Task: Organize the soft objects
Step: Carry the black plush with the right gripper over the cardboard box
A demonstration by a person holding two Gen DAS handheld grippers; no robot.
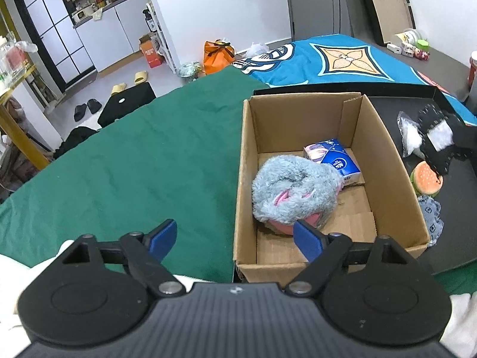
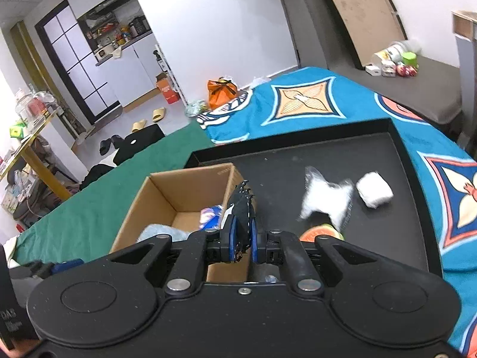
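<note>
Two grippers in view, both pitched downward over a table spread with green cloth (image 1: 125, 161) and a blue patterned cloth (image 2: 298, 101). One black tray (image 2: 396, 185) sits on the cloths; one cardboard box (image 1: 247, 179) stands open-topped at its left end. Left gripper (image 1: 235, 240) hangs above the box's near left corner, its blue pads spread wide with nothing between them; the right pad overlaps the box's interior, the left pad sits over green cloth. Right gripper (image 2: 242, 240) points down toward the box's right wall, pads (image 2: 232, 238) drawn nearly together and pinching one black fabric piece with white stitching (image 2: 243, 205), which stands up at 12 o'clock from the tips, clear of the tray. Inside the box: one grey furry plush with pink parts (image 1: 293, 192) and, at 1 o'clock from it, one blue tissue pack (image 1: 334, 161). On the tray: one clear packet of white stuffing (image 2: 326, 201), one white roll (image 2: 374, 189) at its 3 o'clock, one burger-shaped toy (image 1: 426, 179), one grey patterned cloth (image 1: 430, 217).
</note>
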